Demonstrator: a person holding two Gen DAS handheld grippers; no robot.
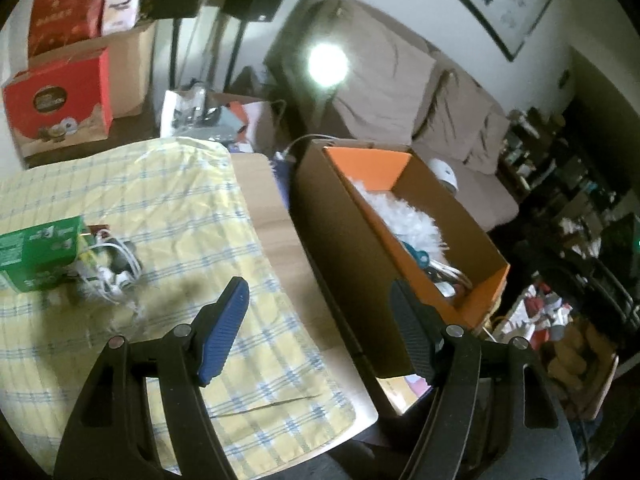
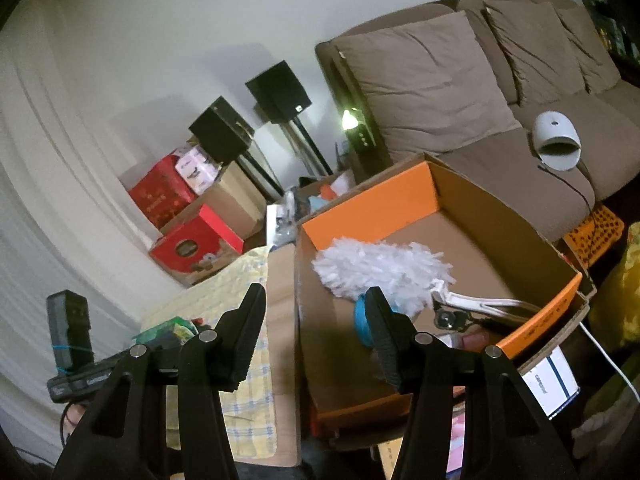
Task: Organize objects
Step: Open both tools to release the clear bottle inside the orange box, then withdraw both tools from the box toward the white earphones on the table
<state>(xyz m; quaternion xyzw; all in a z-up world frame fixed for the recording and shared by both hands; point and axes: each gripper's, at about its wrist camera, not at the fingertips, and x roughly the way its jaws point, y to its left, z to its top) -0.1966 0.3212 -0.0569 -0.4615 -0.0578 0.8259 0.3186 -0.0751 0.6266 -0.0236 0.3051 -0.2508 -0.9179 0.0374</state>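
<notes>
An open cardboard box with orange flaps (image 1: 356, 252) (image 2: 368, 208) stands beside a table covered with a yellow checked cloth (image 1: 192, 216) (image 2: 244, 280). Inside the box lie a white fluffy duster (image 2: 380, 268) (image 1: 404, 220), a blue item (image 2: 362, 322) and other small things. On the cloth sit a green carton (image 1: 36, 256) and a tangle of white cables (image 1: 112, 272). My left gripper (image 1: 316, 300) hangs open over the table's edge and the box wall, nothing between its fingers. My right gripper (image 2: 316, 308) is open above the box's near corner, also holding nothing.
A brown sofa (image 2: 500, 80) with a white device (image 2: 558, 140) stands behind the box. Red boxes (image 2: 192, 248) (image 1: 60, 96), cardboard boxes and two black speakers on stands (image 2: 280, 96) fill the corner. A bright lamp (image 1: 328, 66) glares. Clutter (image 1: 560, 320) covers the floor at the right.
</notes>
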